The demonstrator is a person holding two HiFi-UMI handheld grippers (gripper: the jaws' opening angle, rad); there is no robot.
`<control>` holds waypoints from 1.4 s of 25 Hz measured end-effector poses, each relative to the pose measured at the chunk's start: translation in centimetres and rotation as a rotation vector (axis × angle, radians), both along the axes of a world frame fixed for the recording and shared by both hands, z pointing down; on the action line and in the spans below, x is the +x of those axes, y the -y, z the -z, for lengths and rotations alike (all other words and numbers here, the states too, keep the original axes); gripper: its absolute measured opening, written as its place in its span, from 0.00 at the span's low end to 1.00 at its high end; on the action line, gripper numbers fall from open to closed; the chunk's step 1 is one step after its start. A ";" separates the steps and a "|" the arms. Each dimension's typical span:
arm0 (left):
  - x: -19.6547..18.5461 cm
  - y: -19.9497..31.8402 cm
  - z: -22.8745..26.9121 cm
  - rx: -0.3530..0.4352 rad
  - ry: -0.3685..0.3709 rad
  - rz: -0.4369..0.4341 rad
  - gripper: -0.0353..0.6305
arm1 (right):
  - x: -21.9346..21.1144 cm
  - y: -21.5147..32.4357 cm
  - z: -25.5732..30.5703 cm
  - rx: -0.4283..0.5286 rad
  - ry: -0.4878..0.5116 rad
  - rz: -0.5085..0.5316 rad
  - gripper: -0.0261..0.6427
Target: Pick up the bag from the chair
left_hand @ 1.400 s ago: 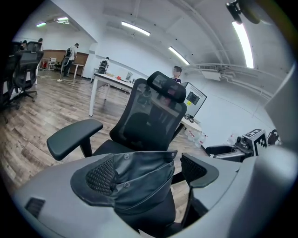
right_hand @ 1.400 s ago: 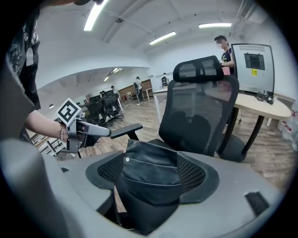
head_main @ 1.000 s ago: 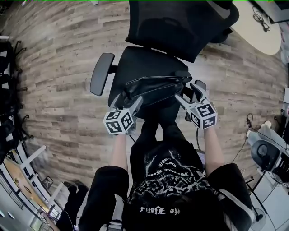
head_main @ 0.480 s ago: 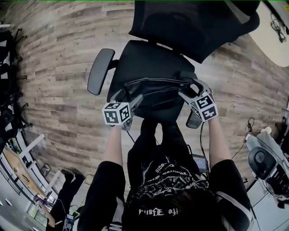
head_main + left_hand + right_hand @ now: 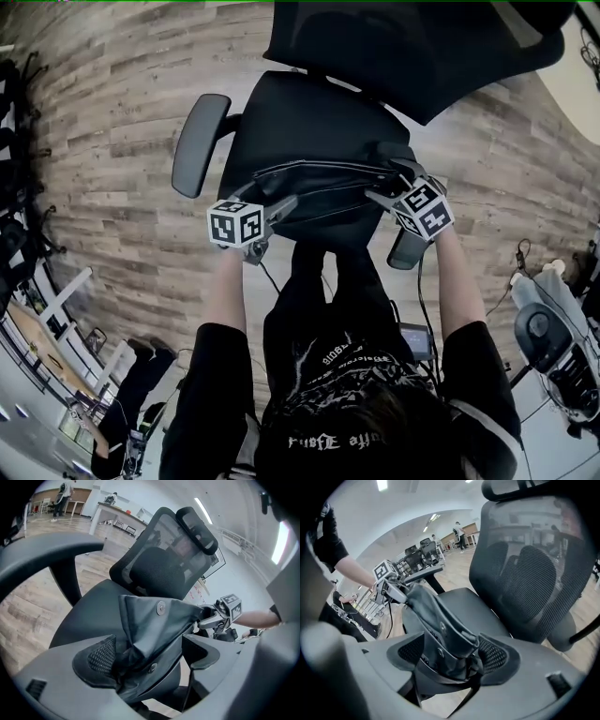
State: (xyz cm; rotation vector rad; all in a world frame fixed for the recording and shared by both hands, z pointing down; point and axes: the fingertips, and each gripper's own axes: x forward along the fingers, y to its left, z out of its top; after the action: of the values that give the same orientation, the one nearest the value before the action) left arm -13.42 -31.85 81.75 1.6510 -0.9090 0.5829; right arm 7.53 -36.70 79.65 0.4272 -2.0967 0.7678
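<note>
right gripper (image 5: pixel 452 657) on creased, leathery bag (image 5: pixel 437 615)

Head camera: set above the person, facing steeply down on the chair (image 5: pixel 309 112) and the plank floor (image 5: pixel 112 187), farther off than the other two, with both forearms in frame. Left gripper camera: mounted close behind the left tongs (image 5: pixel 150 660), low, looking across the seat towards the backrest; the right tongs (image 5: pixel 220 618) show at its right side. Right gripper camera: equally close behind its own tongs, looking across the seat from the other side, with the left tongs at its left. All three views share the seat and the bag (image 5: pixel 323 183).
</note>
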 end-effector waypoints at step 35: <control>2.5 -4.5 3.1 0.047 0.064 -0.080 0.17 | -0.1 -6.5 2.8 -0.049 0.004 -0.158 0.14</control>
State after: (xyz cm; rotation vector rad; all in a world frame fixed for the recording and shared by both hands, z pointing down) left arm -10.95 -27.33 78.69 1.7258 -0.9125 0.6763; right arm 7.44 -30.20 76.85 0.5698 -2.0609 0.9100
